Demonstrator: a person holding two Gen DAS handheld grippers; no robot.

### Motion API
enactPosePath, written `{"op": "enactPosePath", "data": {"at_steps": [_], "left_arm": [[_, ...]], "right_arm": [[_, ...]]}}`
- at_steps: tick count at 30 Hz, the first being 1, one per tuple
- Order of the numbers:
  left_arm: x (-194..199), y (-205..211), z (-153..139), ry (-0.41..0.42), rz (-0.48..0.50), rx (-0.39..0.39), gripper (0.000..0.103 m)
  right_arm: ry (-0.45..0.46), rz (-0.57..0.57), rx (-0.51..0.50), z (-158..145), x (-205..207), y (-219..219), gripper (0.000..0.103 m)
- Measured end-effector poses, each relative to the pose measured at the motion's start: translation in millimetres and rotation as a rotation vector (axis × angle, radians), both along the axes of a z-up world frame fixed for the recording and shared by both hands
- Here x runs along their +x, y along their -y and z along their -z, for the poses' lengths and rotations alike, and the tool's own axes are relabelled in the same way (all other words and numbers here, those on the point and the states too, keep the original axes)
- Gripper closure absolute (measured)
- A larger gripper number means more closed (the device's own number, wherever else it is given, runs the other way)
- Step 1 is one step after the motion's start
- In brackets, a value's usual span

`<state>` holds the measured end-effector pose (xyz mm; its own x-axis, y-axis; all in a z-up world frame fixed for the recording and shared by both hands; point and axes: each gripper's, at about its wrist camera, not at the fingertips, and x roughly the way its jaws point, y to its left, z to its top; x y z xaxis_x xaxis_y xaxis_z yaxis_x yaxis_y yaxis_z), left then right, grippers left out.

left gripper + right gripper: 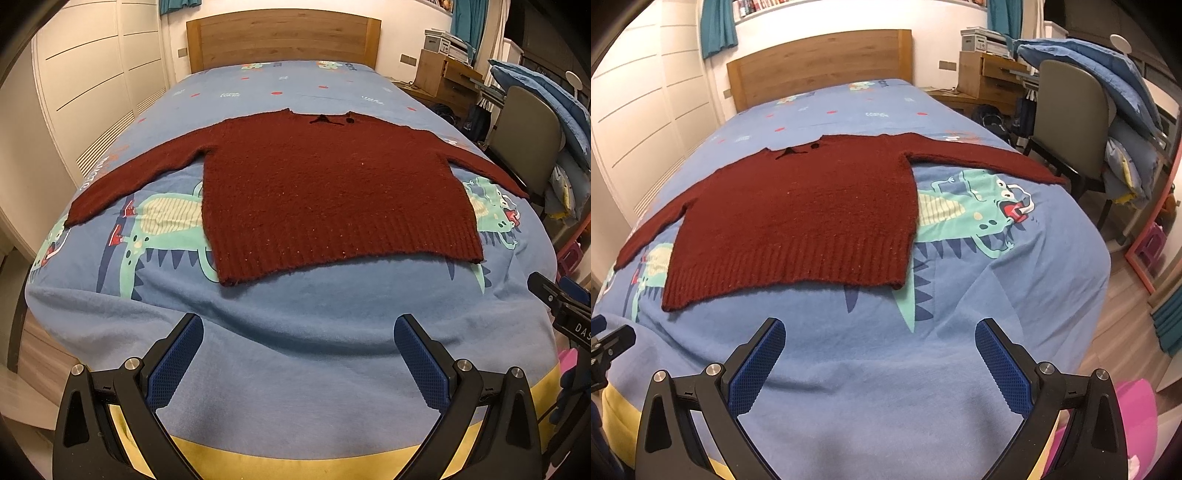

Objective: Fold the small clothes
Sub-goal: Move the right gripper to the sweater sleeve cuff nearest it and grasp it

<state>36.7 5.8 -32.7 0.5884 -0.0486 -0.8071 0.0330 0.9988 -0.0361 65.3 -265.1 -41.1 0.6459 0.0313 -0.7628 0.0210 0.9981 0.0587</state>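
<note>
Maroon sweater (325,188) flat on bed (295,332); both tools (299,332) (881,334) wide open, empty.

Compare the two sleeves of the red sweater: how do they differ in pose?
In the left wrist view, the left sleeve ends on the bedspread, whereas the right sleeve reaches the bed's edge near the chair. Both lie flat, unfolded and angled toward the hem.

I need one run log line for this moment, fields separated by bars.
stage: before first fold | sweater: flat on bed, sleeves spread | left gripper: open, empty | right gripper: open, empty
</note>
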Motion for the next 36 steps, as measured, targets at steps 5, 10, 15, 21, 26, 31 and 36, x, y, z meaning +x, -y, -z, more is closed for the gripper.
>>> {"op": "enactPosePath", "data": {"at_steps": [5,10,15,21,26,31,36], "left_arm": [[3,0,0,-0.012,0.0,0.003,0.001],[11,1,-5,-0.034,0.002,-0.001,0.001],[21,-2,-21,-0.015,0.007,-0.008,0.001],[43,-2,-44,0.018,-0.007,-0.003,0.001],[63,-3,-53,0.026,-0.03,-0.006,0.001],[88,-13,-47,-0.022,-0.071,-0.033,0.001],[106,-23,-42,-0.035,-0.139,-0.026,0.001]], "right_arm": [[0.0,0.01,0.007,0,5,5,0.0],[0.001,0.036,0.029,-1,13,19,0.0],[0.003,0.088,0.069,-8,27,44,0.0],[0.028,0.147,0.131,-21,49,85,0.0],[0.035,0.194,0.196,-22,77,123,0.0],[0.019,0.258,0.283,-5,114,164,0.0],[-0.024,0.336,0.385,29,156,212,0.0]]}}
